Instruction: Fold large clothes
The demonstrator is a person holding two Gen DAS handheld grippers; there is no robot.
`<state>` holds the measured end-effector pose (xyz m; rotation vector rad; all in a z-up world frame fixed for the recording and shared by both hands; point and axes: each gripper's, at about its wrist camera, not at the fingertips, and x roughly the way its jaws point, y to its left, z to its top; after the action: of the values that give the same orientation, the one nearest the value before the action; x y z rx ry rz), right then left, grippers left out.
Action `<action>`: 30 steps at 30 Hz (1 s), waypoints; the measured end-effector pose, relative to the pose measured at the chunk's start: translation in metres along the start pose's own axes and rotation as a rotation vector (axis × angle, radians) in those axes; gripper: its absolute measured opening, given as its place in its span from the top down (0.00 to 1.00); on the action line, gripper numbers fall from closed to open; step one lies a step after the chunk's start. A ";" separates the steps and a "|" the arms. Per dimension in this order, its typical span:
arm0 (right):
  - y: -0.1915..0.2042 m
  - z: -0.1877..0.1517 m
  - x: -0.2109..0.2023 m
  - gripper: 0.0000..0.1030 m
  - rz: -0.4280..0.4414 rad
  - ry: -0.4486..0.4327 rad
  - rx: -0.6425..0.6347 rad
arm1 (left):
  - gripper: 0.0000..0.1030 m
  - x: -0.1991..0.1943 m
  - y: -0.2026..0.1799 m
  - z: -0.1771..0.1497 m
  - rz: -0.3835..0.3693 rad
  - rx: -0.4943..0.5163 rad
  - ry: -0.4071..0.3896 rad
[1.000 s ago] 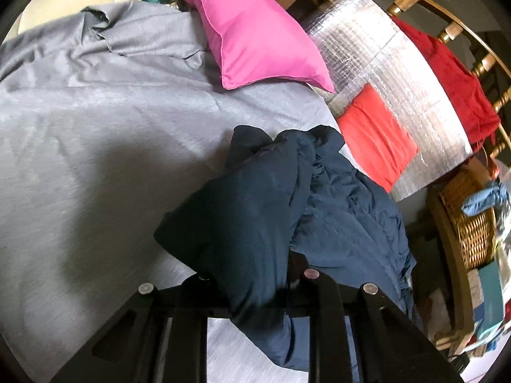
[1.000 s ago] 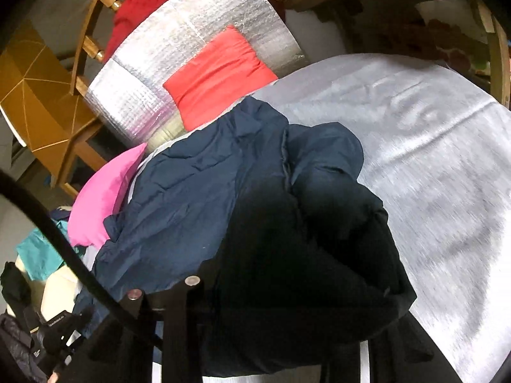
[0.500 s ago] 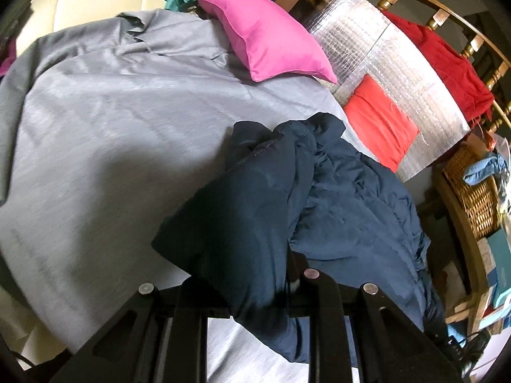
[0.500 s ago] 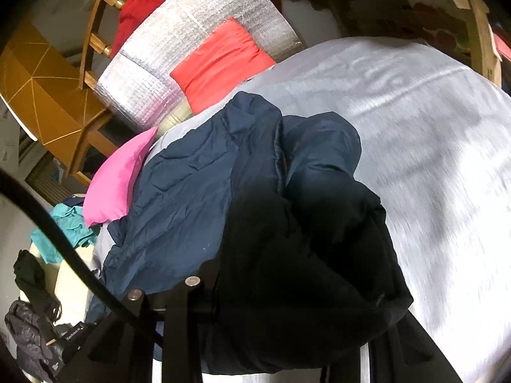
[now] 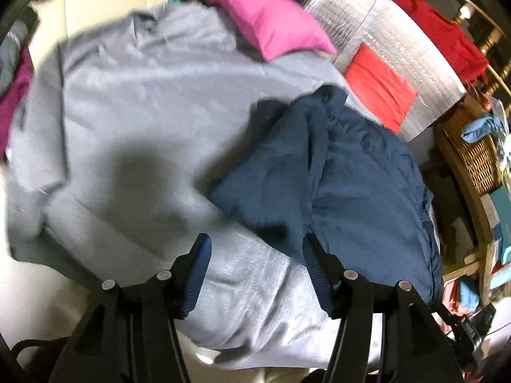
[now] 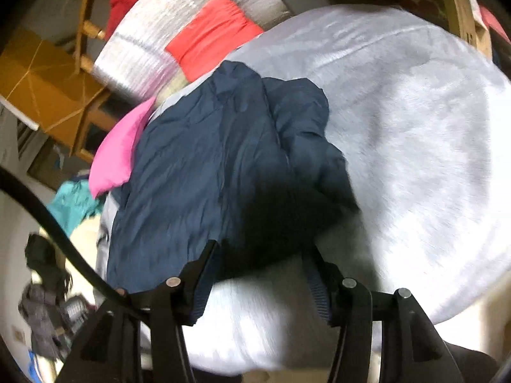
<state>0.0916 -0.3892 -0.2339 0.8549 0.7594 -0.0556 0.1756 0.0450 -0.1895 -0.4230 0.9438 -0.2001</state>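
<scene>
The navy garment (image 5: 345, 172) lies bunched on the grey sheet (image 5: 134, 102) of the bed, folded over itself into a long heap. In the left wrist view its long axis runs from the near right edge of the bed up toward the red cushion (image 5: 380, 86); its folded upper layer ends in a corner pointing left across the sheet. In the right wrist view the same heap (image 6: 217, 159) runs from the near left up toward the silver padded sheet (image 6: 179, 22).

The left wrist view alone shows a wicker basket (image 5: 479, 159) at right; only the right wrist view shows a yellow-brown box (image 6: 41, 86) and a black cable (image 6: 64, 239) crossing at left. Both show the pink pillow (image 5: 271, 22).

The left gripper (image 5: 255, 245) has just been opening; its jaws stand moderately wide with only sheet between them, the right fingertip at the garment's near edge. The right gripper (image 6: 265, 252) has likewise been opening, holding nothing, its jaws framing the garment's dark near edge.
</scene>
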 end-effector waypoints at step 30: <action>0.059 0.146 0.077 0.21 0.021 -0.210 -0.082 | 0.22 0.119 -0.100 0.135 0.119 0.126 -0.002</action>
<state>0.2533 -0.4323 -0.1824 0.7658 0.5518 -0.0938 0.3563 -0.0505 -0.1653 -0.2499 0.9457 -0.1494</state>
